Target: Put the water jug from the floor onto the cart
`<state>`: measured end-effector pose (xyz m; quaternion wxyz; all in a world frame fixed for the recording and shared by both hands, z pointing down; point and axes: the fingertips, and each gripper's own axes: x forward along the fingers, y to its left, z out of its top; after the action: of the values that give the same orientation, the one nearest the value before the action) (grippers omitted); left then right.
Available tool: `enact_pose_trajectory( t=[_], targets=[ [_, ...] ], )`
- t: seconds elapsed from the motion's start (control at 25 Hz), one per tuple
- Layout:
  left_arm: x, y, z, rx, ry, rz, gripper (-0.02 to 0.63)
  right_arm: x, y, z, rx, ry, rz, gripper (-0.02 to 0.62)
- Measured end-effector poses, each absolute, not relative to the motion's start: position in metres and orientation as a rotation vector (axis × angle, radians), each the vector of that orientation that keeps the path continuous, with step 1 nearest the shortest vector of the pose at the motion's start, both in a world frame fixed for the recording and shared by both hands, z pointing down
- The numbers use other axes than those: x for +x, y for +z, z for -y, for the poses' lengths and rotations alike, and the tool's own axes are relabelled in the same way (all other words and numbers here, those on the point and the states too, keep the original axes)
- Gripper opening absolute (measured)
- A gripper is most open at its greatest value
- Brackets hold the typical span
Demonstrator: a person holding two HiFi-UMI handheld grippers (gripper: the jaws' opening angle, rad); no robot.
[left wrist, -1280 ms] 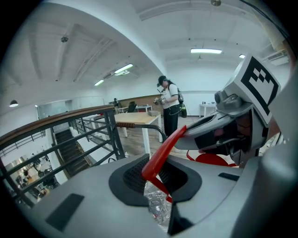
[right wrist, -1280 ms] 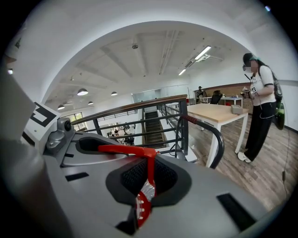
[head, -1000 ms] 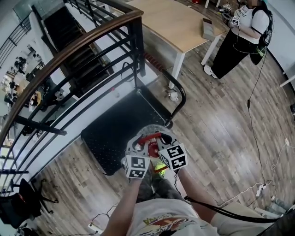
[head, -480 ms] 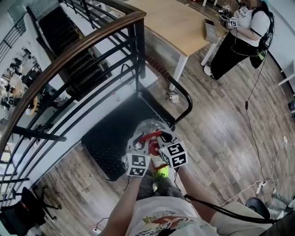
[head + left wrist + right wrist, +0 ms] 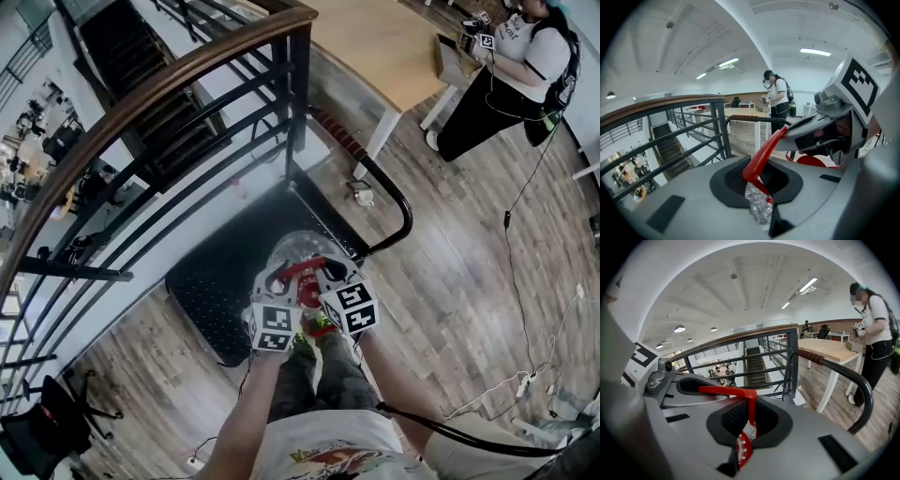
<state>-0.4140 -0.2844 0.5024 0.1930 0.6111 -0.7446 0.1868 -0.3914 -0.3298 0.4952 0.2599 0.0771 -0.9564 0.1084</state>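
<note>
A clear water jug with a red handle hangs over the near right part of the black cart deck. Both grippers hold it from the near side. My left gripper is shut on the left end of the handle, and my right gripper is shut on the right end. In the left gripper view the red handle runs between the pads above crinkled clear plastic. In the right gripper view the red handle drops down between the pads. The jug's lower body is hidden by the grippers.
The cart's black push bar rises at its far right end. A dark railing with stairs beyond it borders the cart on the left. A wooden table and a person are at the top right. Cables lie on the wood floor.
Both grippers have carried the jug forward, from the cart's near edge to over the deck, slightly lower. The grip looks the same.
</note>
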Motion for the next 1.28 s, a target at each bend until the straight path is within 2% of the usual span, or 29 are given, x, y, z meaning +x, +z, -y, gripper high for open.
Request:
enact_pose_trajectory(
  t=[0.76, 1.28],
  targets=[
    [-0.493, 0.618, 0.322, 1.506, 0.504, 2.131, 0.058, -0.476, 0.613, 0.370, 0.005, 0.322, 2.510, 0.021],
    [-0.533, 0.664, 0.337, 1.437, 0.496, 2.157, 0.058, -0.518, 0.661, 0.386, -0.026, 0.333, 2.486, 0.021]
  ],
)
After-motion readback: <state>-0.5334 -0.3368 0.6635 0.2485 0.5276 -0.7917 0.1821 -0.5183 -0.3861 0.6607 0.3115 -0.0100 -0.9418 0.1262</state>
